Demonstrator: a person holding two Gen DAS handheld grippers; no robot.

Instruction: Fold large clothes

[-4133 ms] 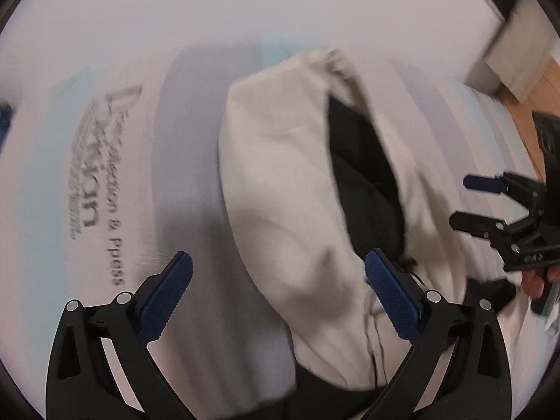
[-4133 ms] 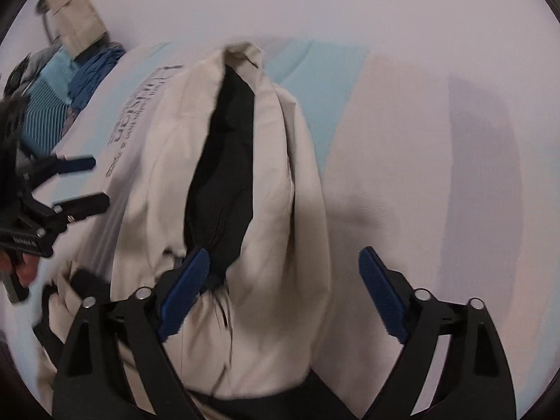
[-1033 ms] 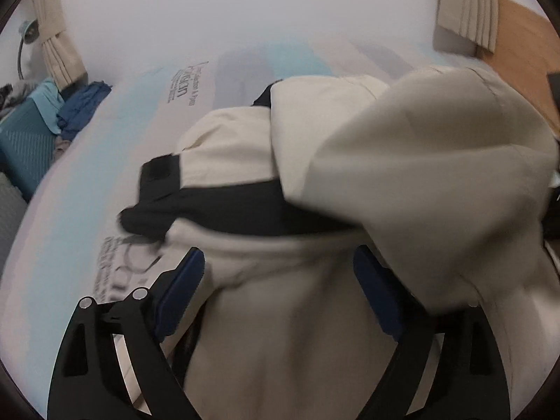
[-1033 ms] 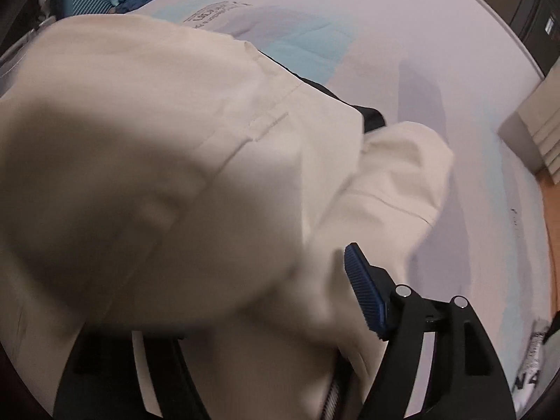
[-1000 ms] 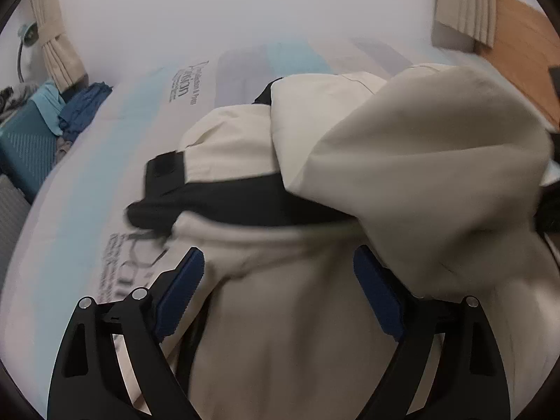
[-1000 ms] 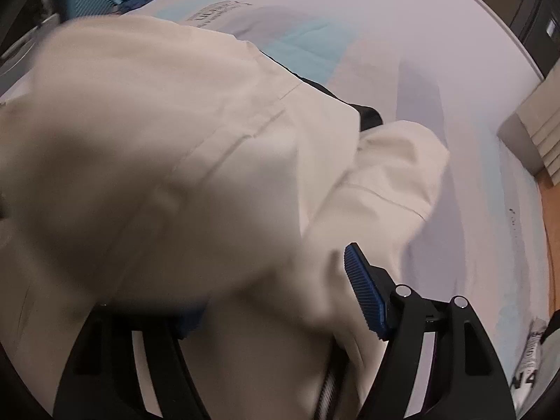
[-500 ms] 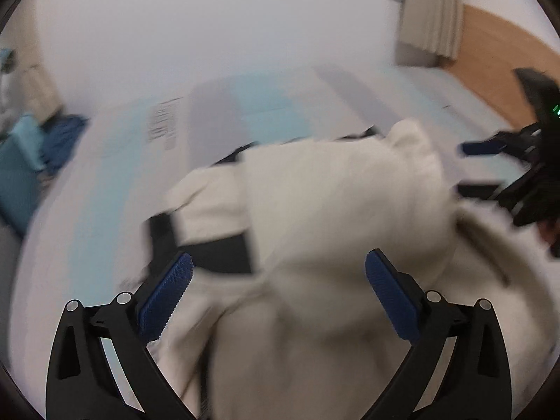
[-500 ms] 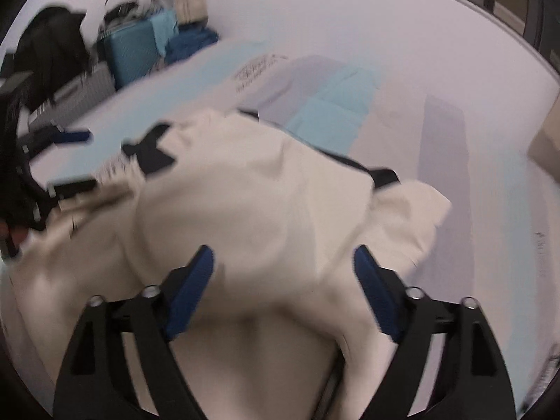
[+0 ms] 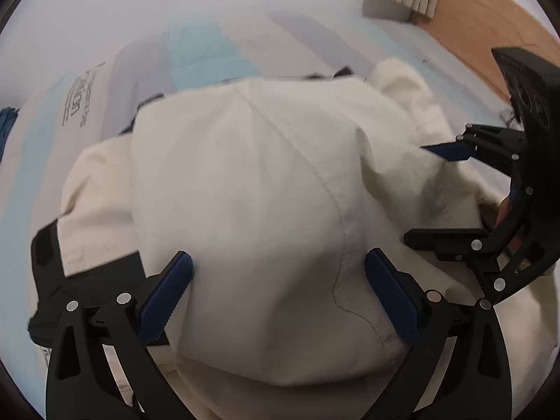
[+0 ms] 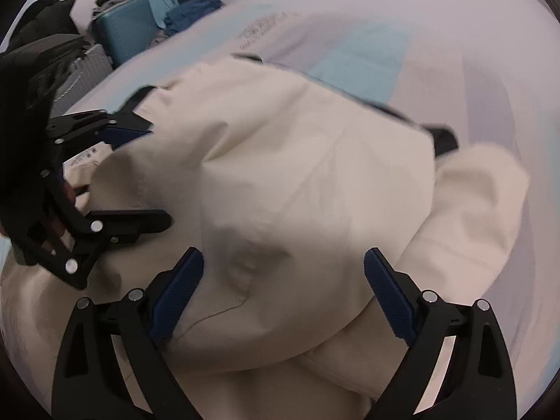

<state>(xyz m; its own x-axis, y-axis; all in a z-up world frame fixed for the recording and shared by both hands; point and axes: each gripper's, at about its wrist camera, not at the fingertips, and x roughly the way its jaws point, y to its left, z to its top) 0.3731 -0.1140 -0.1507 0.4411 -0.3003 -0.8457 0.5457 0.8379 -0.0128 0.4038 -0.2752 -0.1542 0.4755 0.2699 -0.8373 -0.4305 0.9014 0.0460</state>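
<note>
Left gripper (image 9: 278, 290) jaws spread wide, nothing pinched, hovering over the cream jacket (image 9: 245, 192). Right gripper (image 10: 283, 287) jaws opening, cloth below and between them but pads not pressing on it. Jacket lies bunched on the striped sheet (image 9: 206, 49), black trim at its edges. Blue suitcase (image 10: 126, 31) sits past the bed's far left; wood floor (image 9: 490, 17) on the other side.
</note>
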